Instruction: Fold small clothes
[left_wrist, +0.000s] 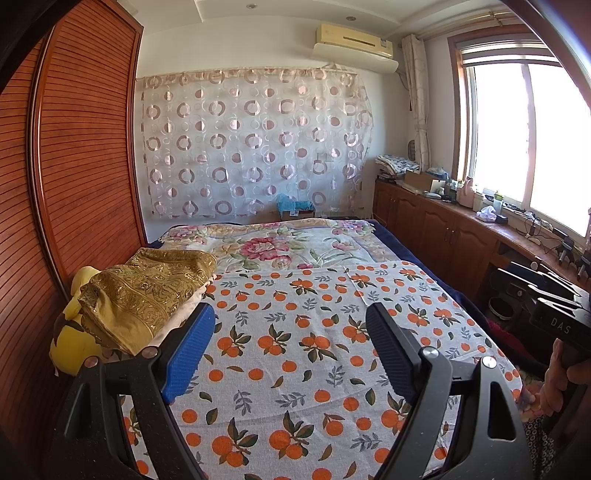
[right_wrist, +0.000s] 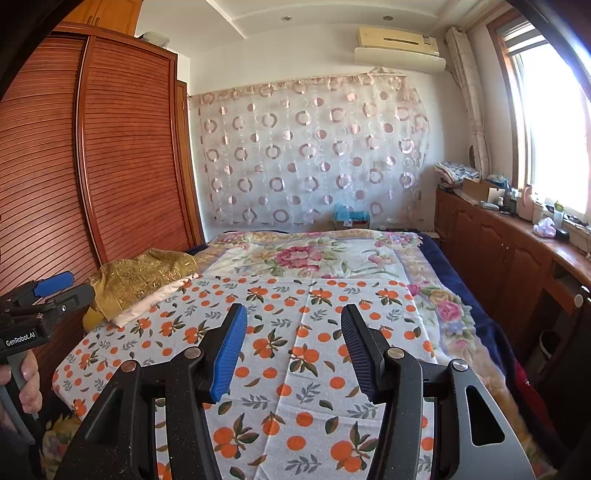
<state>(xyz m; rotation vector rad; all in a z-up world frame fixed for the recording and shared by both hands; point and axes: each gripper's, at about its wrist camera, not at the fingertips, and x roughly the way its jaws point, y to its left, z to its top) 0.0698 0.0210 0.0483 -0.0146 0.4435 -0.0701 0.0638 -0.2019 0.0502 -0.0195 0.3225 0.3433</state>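
Note:
A pile of clothes lies on the bed's left side: a gold patterned garment (left_wrist: 147, 295) (right_wrist: 144, 278) on top, a pale cream piece (right_wrist: 147, 304) under it, something yellow (left_wrist: 74, 332) beneath. My left gripper (left_wrist: 291, 317) hovers open over the orange-print sheet (left_wrist: 295, 369), the pile just left of its blue left finger (left_wrist: 192, 350). My right gripper (right_wrist: 293, 325) also stands open above the sheet (right_wrist: 295, 387), with nothing between its fingers. The left gripper (right_wrist: 51, 286) shows at the left edge of the right wrist view, held by a hand (right_wrist: 29, 384).
A wooden louvred wardrobe (left_wrist: 74, 166) runs along the bed's left side. A floral blanket (left_wrist: 266, 247) covers the far half of the bed. Low wooden cabinets (left_wrist: 443, 229) with clutter stand under the window on the right. A patterned curtain (left_wrist: 251, 144) hangs on the far wall.

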